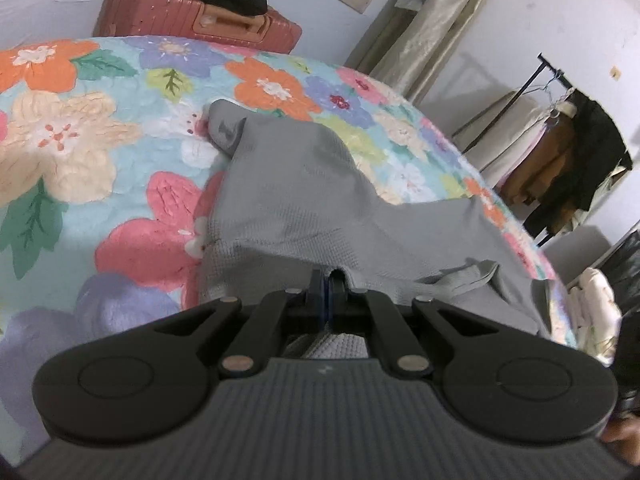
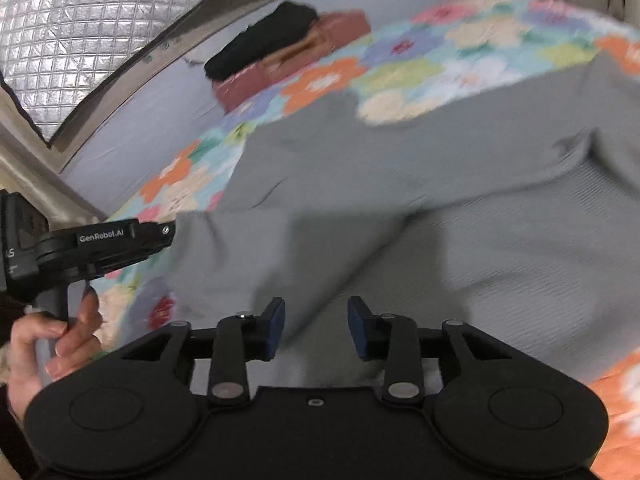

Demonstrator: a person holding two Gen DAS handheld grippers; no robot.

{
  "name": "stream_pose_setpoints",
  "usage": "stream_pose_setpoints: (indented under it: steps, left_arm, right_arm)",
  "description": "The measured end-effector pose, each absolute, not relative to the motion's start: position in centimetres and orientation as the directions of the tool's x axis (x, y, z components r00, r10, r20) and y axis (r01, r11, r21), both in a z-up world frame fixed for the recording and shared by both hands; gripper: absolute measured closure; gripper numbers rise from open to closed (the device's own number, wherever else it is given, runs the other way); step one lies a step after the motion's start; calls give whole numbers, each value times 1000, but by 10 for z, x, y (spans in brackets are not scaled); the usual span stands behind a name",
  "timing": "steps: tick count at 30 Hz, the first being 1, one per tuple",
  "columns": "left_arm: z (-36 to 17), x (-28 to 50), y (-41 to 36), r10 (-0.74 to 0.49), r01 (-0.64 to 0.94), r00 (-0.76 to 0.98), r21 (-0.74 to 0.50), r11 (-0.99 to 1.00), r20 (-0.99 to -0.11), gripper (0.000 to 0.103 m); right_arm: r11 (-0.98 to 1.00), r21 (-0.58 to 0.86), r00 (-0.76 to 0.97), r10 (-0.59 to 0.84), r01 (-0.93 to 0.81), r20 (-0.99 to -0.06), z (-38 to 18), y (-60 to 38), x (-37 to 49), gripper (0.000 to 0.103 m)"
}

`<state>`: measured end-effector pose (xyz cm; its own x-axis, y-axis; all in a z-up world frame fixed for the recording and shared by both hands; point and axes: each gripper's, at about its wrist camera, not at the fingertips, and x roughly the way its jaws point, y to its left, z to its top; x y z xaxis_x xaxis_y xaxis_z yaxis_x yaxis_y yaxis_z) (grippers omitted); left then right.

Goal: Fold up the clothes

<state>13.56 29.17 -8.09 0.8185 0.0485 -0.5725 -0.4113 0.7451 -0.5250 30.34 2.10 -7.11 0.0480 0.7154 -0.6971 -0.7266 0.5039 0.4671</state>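
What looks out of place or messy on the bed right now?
The grey garment lies rumpled and askew on the floral bedspread, one part sticking out toward the top, with its near edge pinched in the shut left gripper. The right gripper is open above it.

one grey garment, one floral bedspread, one pink suitcase, two claws, left claw, right claw

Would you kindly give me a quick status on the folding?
Left gripper shut on gray garment. Right gripper open above it, empty. Garment half spread on floral bedspread. Nothing in the way.
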Motion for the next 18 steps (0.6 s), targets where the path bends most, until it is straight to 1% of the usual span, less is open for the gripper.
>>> stream_pose_setpoints:
  steps: [3, 5, 8, 9, 10, 11, 12, 13, 15, 18]
  left_arm:
    - [-77, 131, 287, 55, -401, 815, -492, 773, -577, 101]
    - [-78, 128, 285, 49, -392, 813, -483, 783, -580, 101]
    - [-86, 128, 286, 31, -397, 803, -495, 773, -595, 101]
    - [-88, 128, 287, 22, -395, 804, -506, 767, -594, 101]
    - [-90, 129, 288, 15, -390, 811, -521, 760, -585, 101]
    - [-91, 131, 290, 13, -386, 818, -533, 753, -575, 102]
    - [-91, 133, 290, 20, -389, 821, -534, 751, -571, 102]
    - [-89, 137, 292, 39, -399, 817, -516, 758, -575, 102]
    - [-78, 145, 297, 83, -416, 811, -471, 777, -579, 102]
    - [-59, 159, 318, 133, -442, 813, -452, 775, -567, 102]
  right_arm:
    - [518, 460, 35, 690, -721, -723, -81, 40, 298, 49]
    - [537, 461, 47, 685, -706, -727, -86, 47, 294, 44]
    - [518, 473, 46, 707, -712, -705, -90, 50, 292, 43]
    - [512, 456, 55, 707, -728, -705, -92, 51, 291, 46]
    - [511, 429, 79, 706, -745, -703, -92, 53, 291, 64]
    - [517, 395, 118, 707, -759, -698, -90, 55, 291, 86]
    - [519, 370, 150, 711, -770, -687, -88, 57, 292, 91]
    - [510, 355, 166, 722, -784, -671, -85, 61, 295, 97]
    - [487, 305, 196, 735, -818, -649, -75, 74, 305, 98]
    - [451, 250, 207, 746, -857, -633, -53, 110, 325, 99]
